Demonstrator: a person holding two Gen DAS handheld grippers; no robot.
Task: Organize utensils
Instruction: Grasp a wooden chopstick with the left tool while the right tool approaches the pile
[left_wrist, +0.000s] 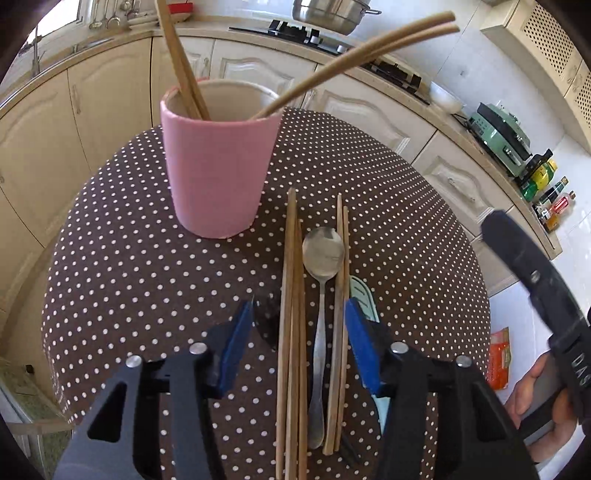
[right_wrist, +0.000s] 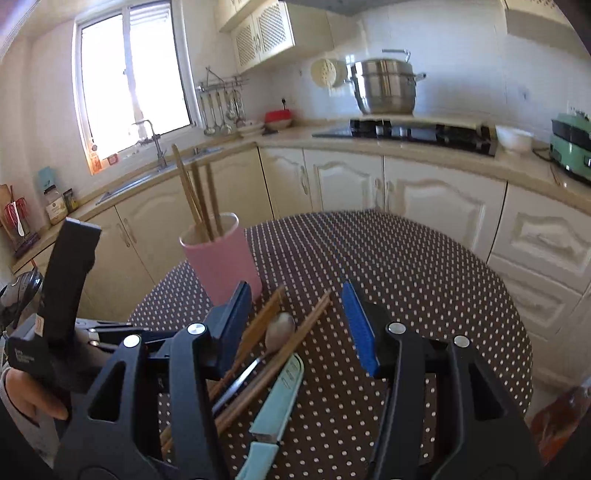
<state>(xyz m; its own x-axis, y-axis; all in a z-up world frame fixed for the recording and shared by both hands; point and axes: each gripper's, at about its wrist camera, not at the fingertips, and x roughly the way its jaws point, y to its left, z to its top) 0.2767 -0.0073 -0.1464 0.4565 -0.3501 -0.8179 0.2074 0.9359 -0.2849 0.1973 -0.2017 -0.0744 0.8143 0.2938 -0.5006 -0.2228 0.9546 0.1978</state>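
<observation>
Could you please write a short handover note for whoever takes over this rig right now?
Left gripper: jaws open, empty, straddling the utensils lying on the table.
Right gripper: jaws open, empty, above the same row.
Done: four chopsticks stand in the pink cup.
Left: two chopstick pairs, the metal spoon between them, and the light-blue knife beside them.

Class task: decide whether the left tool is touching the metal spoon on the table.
Apart. The left wrist view shows the left tool open, with dotted cloth visible between each blue pad and the utensils flanking the metal spoon.
</observation>
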